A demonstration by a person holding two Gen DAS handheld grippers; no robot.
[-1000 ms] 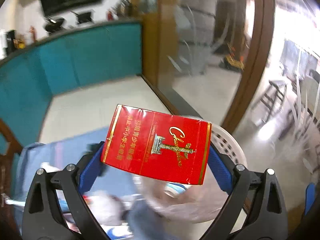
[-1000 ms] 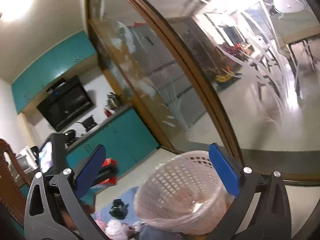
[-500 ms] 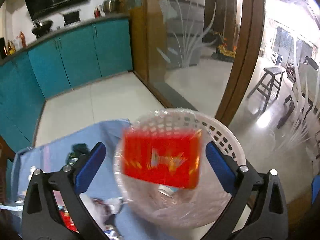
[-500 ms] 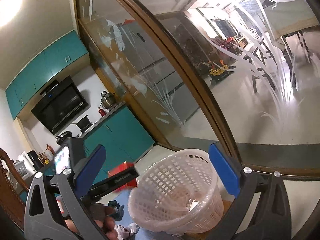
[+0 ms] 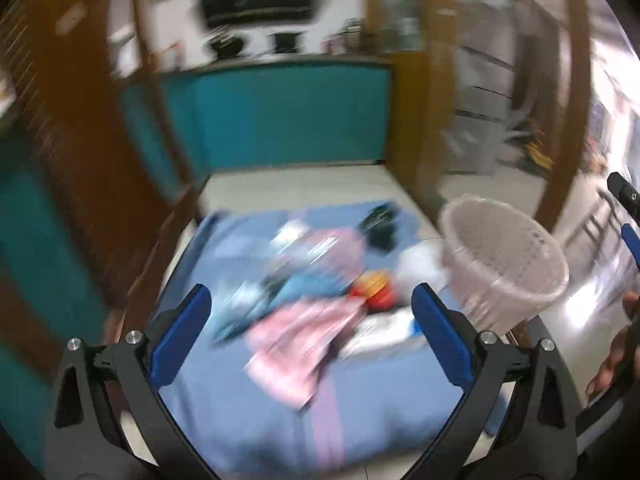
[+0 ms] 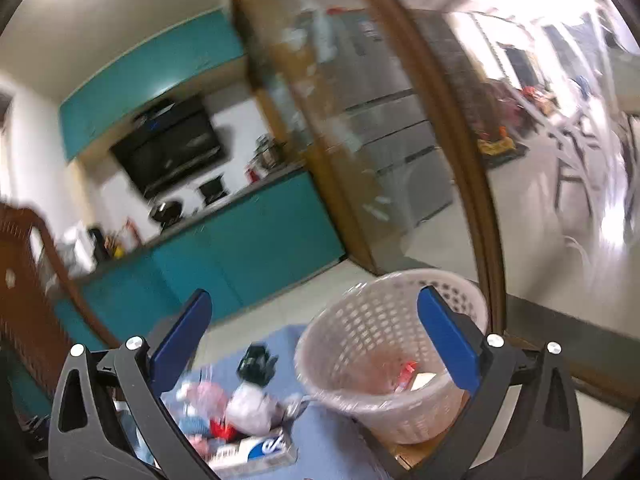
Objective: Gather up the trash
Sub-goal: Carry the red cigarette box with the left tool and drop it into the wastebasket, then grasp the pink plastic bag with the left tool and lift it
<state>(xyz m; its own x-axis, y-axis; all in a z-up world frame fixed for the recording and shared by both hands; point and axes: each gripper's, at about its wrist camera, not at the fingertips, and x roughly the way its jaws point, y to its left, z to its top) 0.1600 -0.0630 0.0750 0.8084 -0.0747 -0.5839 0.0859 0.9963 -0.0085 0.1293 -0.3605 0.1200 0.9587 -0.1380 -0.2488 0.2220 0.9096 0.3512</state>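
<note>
A white plastic basket [image 5: 504,264] lined with a clear bag stands at the right edge of a blue cloth [image 5: 360,412]; it also shows in the right wrist view [image 6: 384,360], with a red pack [image 6: 408,372] lying inside. Loose trash lies on the cloth: a pink wrapper [image 5: 304,344], a red and yellow item [image 5: 372,292], a black wad [image 6: 256,362], a white crumpled bag [image 6: 252,406] and a white and blue carton [image 6: 256,450]. My left gripper [image 5: 312,336] is open and empty above the pile. My right gripper [image 6: 316,340] is open and empty beside the basket.
Teal cabinets [image 5: 288,116] and a counter with a range hood run along the back. A wooden chair back [image 5: 72,140] stands at the left. A glass door with a brown frame [image 6: 452,120] is right behind the basket.
My left gripper let go of the red pack, which dropped into the basket. The left gripper has since swung left over the trash pile. The right gripper tilted down a little.
</note>
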